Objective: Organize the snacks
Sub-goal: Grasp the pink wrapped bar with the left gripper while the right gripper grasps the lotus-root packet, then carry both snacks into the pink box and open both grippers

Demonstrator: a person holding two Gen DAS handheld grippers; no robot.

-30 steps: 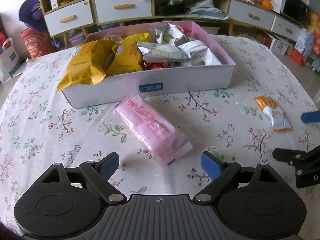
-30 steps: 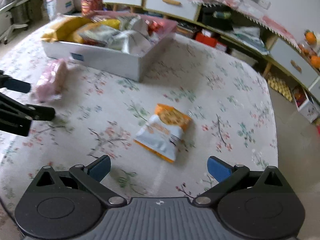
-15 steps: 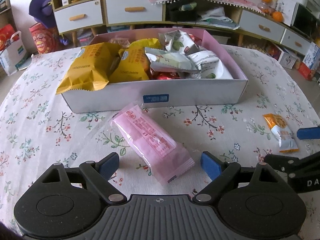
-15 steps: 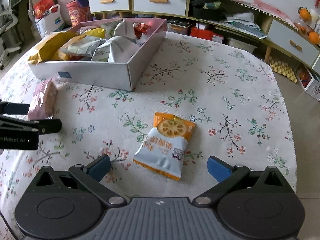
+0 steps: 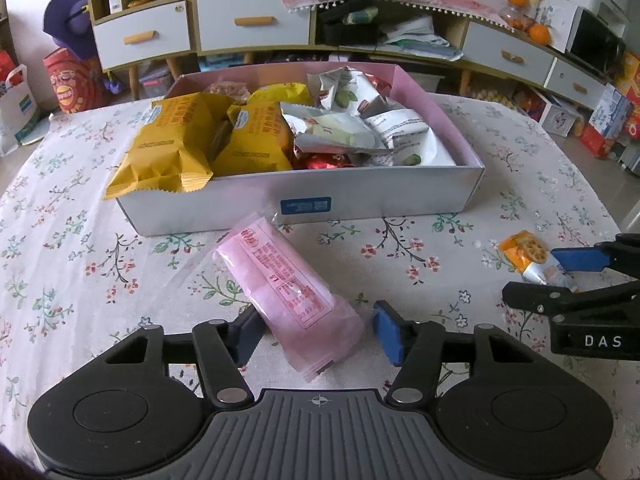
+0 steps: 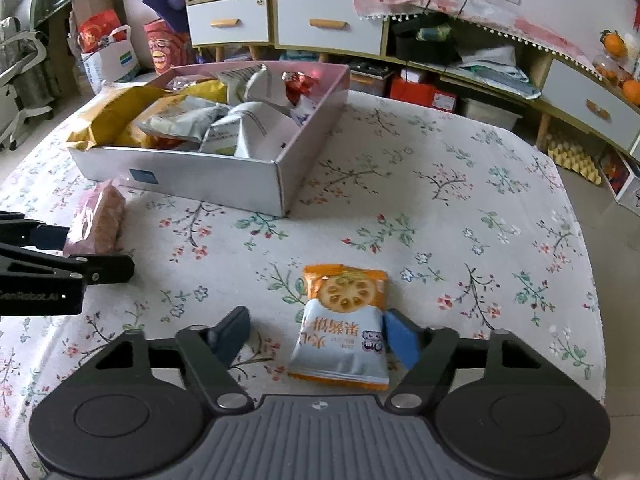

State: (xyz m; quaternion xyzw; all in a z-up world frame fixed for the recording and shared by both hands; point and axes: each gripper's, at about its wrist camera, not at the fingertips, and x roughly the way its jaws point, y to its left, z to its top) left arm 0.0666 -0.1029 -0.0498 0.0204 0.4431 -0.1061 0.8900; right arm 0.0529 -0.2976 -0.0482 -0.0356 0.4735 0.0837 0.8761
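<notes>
A pink wrapped snack lies on the flowered tablecloth in front of the snack box. My left gripper straddles its near end, jaws closing; the left pad reaches the wrapper and the right pad stands just off it. An orange and white biscuit packet lies between the jaws of my right gripper, which are also closing. There the right pad meets the packet's edge, while the left pad is still apart from it. The box holds yellow, white and red snack bags.
Yellow bags hang over the box's left front corner. Each gripper shows at the edge of the other's view. Low cabinets with drawers and cluttered shelves stand behind the table. The table's right edge is close to the biscuit packet.
Both grippers' jaws have narrowed from wide open. Each now has its packet's near end between its fingers, where before the packets lay ahead of the fingertips.
</notes>
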